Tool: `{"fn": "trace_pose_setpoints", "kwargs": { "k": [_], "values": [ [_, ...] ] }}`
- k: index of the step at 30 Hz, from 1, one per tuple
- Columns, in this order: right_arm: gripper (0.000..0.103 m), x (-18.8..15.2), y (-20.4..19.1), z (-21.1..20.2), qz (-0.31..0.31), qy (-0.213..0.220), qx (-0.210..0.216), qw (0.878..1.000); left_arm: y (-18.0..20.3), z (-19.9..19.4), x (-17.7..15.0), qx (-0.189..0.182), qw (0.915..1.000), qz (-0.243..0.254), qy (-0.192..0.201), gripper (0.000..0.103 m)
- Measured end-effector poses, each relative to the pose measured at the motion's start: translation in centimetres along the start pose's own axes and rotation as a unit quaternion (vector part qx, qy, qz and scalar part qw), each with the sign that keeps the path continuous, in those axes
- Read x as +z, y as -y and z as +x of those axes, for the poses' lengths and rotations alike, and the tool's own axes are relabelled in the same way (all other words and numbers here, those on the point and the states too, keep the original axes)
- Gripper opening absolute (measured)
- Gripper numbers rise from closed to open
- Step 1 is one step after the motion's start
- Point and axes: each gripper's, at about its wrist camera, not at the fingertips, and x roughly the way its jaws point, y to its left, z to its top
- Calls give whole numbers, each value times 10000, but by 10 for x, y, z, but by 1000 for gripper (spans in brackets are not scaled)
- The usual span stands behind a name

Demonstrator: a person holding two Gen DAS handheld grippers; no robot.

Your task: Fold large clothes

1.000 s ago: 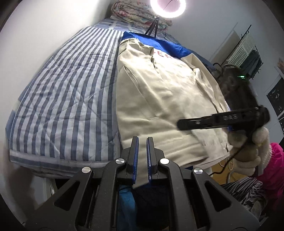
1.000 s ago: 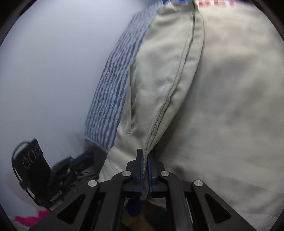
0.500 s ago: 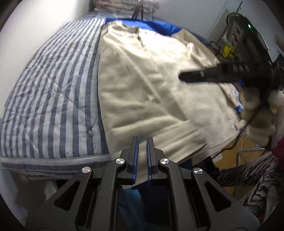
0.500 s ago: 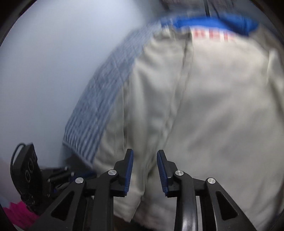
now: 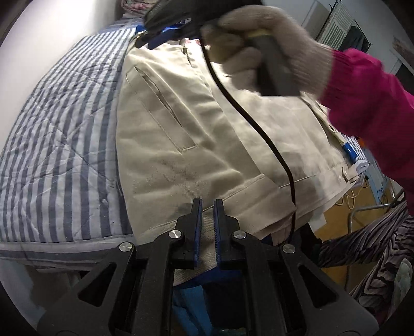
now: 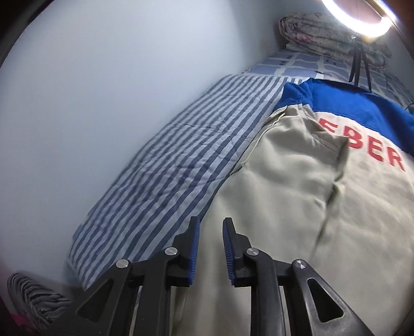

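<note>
A large beige jacket (image 5: 196,134) with a blue yoke and red letters (image 6: 362,144) lies spread on a blue-and-white striped bed cover (image 5: 59,144). My left gripper (image 5: 206,206) is shut on the jacket's bottom hem at the near edge of the bed. My right gripper (image 6: 211,227) is open and empty above the jacket's left edge (image 6: 271,206), beside the striped cover (image 6: 168,186). In the left wrist view the right gripper's body shows as a dark shape near the collar, held by a gloved hand (image 5: 279,49) with a pink sleeve; its fingertips are not clear there.
A white wall (image 6: 103,90) runs along the bed's left side. A folded floral quilt (image 6: 333,33) and a ring light (image 6: 362,20) on a tripod stand at the bed's far end. A black cable (image 5: 248,113) hangs across the jacket. Yellow floor and cords (image 5: 354,199) lie right of the bed.
The right gripper let go of the jacket's edge, opened, and moved up and forward over the jacket toward the collar. The left gripper stayed shut on the hem and moved little.
</note>
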Motion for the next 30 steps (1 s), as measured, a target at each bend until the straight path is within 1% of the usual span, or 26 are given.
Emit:
{"fn": "trace_pose_setpoints", "kwargs": {
  "k": [1,3,5,6,8,9,10,11,12,13,14,16,17,19,22,24,26,29,30],
  "values": [
    [18,1,3,8,-56,-29,-40,10000,0,2,0,-12,10000,-2,-29,5],
    [18,3,10,26,-232,-206,-261,9992,-1,5,0,-35,10000,6,-88,5],
    [12,-1,23,44,-277,-389,-539,9974,0,8,3,-23,9999,78,-143,5],
    [10,-4,33,51,-196,-449,-620,9969,1,10,3,7,9997,147,-176,5],
    [9,-8,46,51,66,-293,-405,9987,5,13,1,42,9996,204,-198,5],
    [9,-8,46,50,97,-296,-418,9986,6,13,1,59,9995,232,-183,5],
    [9,-7,43,50,63,-332,-529,9980,8,12,-1,76,9995,270,-165,5],
    [15,-6,40,48,22,-380,-705,9968,10,12,-2,110,9993,338,-147,5],
    [15,-5,38,44,2,-398,-826,9958,12,12,-3,148,9990,407,-127,5],
    [15,-5,37,38,10,-369,-858,9956,15,11,-5,169,9988,442,-109,5],
    [18,-7,37,23,100,-246,-781,9966,18,9,-6,163,9988,461,-98,5],
    [21,-12,37,-7,337,7,-629,9975,22,3,-7,19,9988,478,-110,5],
    [23,-18,36,-24,416,135,-546,9975,24,-1,-7,19,9988,474,-72,5],
    [26,-23,35,-56,474,307,-495,9972,24,-11,-3,17,9990,436,74,5],
    [30,-47,37,-111,709,599,-481,9945,23,-32,9,-113,9988,287,372,5],
    [32,-60,44,-139,901,782,-544,9914,26,-43,19,-174,9981,249,538,5],
    [36,-82,53,-172,1076,989,-641,9872,32,-51,29,-182,9972,342,642,5],
    [41,-108,70,-205,1299,1087,-895,9815,40,-58,43,-203,9960,501,710,5],
    [41,-114,76,-214,1362,1084,-976,9799,41,-60,47,-262,9959,530,689,10]
  ]
}}
